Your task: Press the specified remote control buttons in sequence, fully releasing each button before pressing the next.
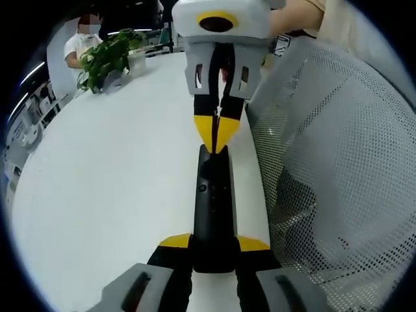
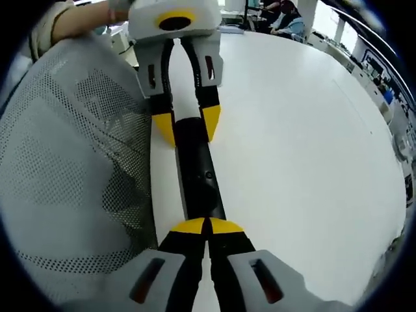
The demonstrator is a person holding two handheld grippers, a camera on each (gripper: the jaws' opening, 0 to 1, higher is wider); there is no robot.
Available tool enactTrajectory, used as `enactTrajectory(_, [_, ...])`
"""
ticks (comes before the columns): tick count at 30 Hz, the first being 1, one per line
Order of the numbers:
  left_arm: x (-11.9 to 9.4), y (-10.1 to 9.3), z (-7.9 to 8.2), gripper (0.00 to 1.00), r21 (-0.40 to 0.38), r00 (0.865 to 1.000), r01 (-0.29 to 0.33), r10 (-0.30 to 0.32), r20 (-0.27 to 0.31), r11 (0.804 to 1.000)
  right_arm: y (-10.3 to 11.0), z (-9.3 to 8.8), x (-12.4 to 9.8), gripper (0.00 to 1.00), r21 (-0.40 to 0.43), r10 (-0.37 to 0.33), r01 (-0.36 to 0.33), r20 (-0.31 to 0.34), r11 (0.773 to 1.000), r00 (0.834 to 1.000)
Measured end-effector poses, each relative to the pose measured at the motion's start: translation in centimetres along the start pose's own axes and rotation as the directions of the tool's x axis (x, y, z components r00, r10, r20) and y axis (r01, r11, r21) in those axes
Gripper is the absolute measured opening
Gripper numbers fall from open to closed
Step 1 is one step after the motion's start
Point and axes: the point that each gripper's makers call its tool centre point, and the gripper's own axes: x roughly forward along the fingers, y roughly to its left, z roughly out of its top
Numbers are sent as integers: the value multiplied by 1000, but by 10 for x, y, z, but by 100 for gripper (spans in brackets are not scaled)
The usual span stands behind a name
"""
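A long black remote control (image 1: 214,208) lies lengthwise over the white table's edge. My left gripper (image 1: 214,244) is shut on its near end, one yellow-tipped finger on each side. My right gripper (image 1: 218,133) comes in from the top of the left gripper view, its jaws closed together. Its yellow tips touch the remote's far end. In the right gripper view the remote (image 2: 198,172) runs up from my right gripper's (image 2: 208,226) closed tips. They rest on the remote's top face near a small round button (image 2: 209,175). The left gripper (image 2: 187,125) clamps the other end.
The white table (image 1: 117,175) stretches wide beside the remote. A grey mesh chair back (image 1: 338,169) stands close against the table edge, right next to the remote. A potted plant (image 1: 107,58) and a person (image 1: 79,44) are at the table's far end.
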Motion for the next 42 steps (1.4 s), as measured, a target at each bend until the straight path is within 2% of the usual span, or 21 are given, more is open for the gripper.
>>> enactTrajectory(3, [0,0,0,24,-3,1000,3,-3,1,1000,-2,10,0,0,-42,-8,9,11,999,1000])
enactTrajectory(5, [0,0,0,24,-5,1000,3,-3,2,1000,1,15,1,0,-70,10,-9,8,998,1000])
enactTrajectory(9, [0,0,0,24,-7,1000,5,-5,2,1000,2,9,7,0,-161,12,-22,-65,987,998])
enactTrajectory(16, [0,0,0,24,8,1000,7,-7,1,1000,5,8,6,0,-174,30,-42,-69,984,997])
enactTrajectory(20, [0,0,0,24,4,1000,8,-8,3,1000,6,8,7,0,-218,22,-41,-89,975,996])
enactTrajectory(27, [0,0,0,24,5,1000,10,-10,4,1000,5,8,8,0,-204,32,-52,-100,978,994])
enactTrajectory(29, [0,0,0,24,6,1000,11,-11,3,1000,5,7,7,0,-201,28,-44,-83,979,996])
enactTrajectory(32, [0,0,0,24,5,1000,10,-11,6,1000,4,8,7,0,-131,35,-41,-52,991,998])
enactTrajectory(37, [0,0,0,24,5,1000,11,-12,7,1000,5,8,5,2,-84,50,-51,-20,995,999])
enactTrajectory(41, [0,0,1,24,3,1000,12,-12,8,1000,6,9,6,3,-87,46,-47,-19,995,999])
enactTrajectory(42, [0,0,1,24,3,1000,12,-12,8,1000,6,11,6,6,-90,43,-44,-12,995,999])
